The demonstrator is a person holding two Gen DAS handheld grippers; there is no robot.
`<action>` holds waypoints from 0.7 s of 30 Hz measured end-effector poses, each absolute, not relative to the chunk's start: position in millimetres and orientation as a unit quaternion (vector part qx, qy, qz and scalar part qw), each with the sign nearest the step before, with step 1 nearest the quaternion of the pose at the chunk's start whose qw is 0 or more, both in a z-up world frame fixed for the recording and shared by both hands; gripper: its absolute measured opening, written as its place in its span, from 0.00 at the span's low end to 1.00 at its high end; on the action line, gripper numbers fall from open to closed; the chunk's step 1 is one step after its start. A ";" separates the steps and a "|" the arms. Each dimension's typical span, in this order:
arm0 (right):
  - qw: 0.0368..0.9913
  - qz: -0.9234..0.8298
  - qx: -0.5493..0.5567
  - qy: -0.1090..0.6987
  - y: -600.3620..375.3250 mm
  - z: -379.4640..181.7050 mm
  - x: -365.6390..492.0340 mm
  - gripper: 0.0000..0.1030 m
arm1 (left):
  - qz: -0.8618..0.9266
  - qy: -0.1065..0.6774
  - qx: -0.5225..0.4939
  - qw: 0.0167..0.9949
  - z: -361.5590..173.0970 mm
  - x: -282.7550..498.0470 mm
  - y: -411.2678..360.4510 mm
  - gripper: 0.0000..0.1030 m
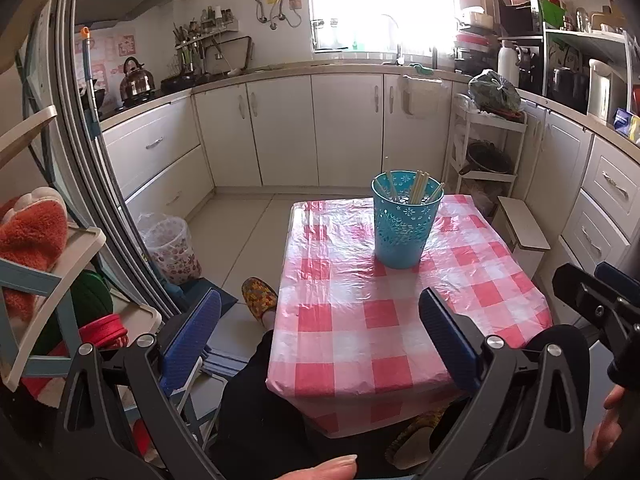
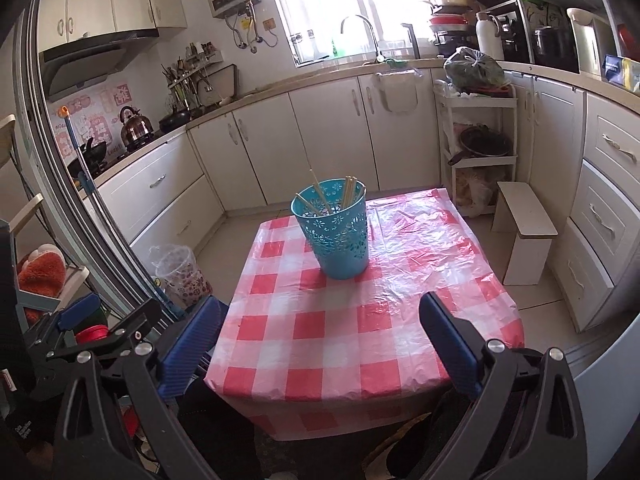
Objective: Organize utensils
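Holding a gripper in each hand, you sit at the near edge of a small table [image 1: 352, 320] covered in a red-and-white checked plastic cloth. Your left gripper [image 1: 320, 340] hangs over the table's near left corner, its blue-padded jaws spread wide with nothing between them. Beyond it on the floor stands a flowered bin [image 1: 172, 248] lined with a clear bag, just off the table's left edge, and your patterned slipper [image 1: 260, 296] shows beside that edge. A turquoise perforated basket [image 2: 334, 232] stands upright on the cloth near the far edge, about midway across, with several pale chopsticks [image 2: 348, 192] leaning inside it, their tips above the rim. Your right gripper [image 2: 320, 344] hovers over the near edge, jaws likewise wide apart and empty. Past the table's right edge sits a small white stool [image 2: 524, 232] against the cabinets.
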State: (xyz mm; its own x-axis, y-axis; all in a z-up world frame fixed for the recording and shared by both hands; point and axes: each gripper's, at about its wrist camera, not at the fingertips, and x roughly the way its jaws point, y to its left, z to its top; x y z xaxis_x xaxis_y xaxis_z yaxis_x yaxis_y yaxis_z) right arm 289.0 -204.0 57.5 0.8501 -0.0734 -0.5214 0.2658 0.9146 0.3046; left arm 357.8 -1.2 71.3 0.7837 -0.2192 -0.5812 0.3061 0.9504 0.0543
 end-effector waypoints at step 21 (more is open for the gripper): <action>0.956 -0.086 0.187 0.208 -153.6 80.2 213.1 0.93 | -0.136 0.271 0.054 0.951 97.5 292.3 37.0 0.93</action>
State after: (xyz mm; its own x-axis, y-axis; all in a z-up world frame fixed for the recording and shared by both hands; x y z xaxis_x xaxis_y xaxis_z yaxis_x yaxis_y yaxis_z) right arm 213.1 -153.6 80.2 0.8984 -0.0866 -0.4305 0.2421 0.9155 0.3212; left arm 292.3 37.0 97.5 0.8162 -0.2300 -0.5300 0.2885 0.9570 0.0290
